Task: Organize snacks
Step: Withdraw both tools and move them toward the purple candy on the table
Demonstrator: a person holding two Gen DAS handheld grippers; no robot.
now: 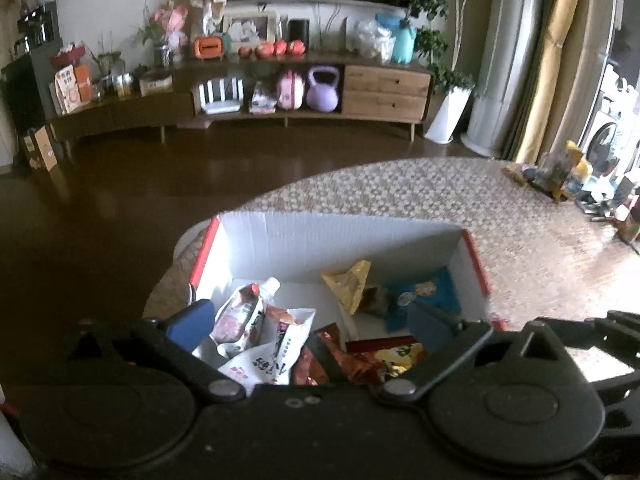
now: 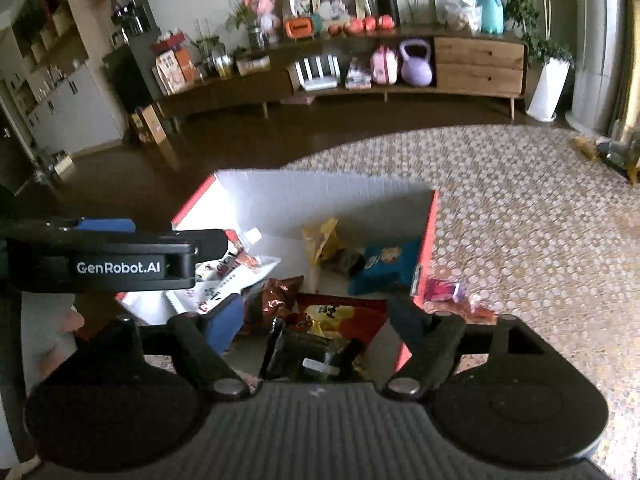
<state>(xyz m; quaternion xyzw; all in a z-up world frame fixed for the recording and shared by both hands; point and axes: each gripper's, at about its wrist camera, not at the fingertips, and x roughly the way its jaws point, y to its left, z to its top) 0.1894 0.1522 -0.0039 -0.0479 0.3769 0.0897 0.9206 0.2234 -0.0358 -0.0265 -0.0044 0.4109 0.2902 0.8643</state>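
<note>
A red-edged white cardboard box sits on the patterned table and holds several snack packs: a white spout pouch, a white bag, a yellow bag, a blue pack and red-brown packs. My left gripper is open above the box's near side, empty. My right gripper is open over the box, above a red and yellow pack and a dark pack. A pink wrapped snack lies on the table just right of the box. The left gripper crosses the right wrist view.
The table has a patterned cloth and extends right. Small items stand at its far right edge. Beyond lies dark floor and a long wooden sideboard with ornaments and a purple kettlebell.
</note>
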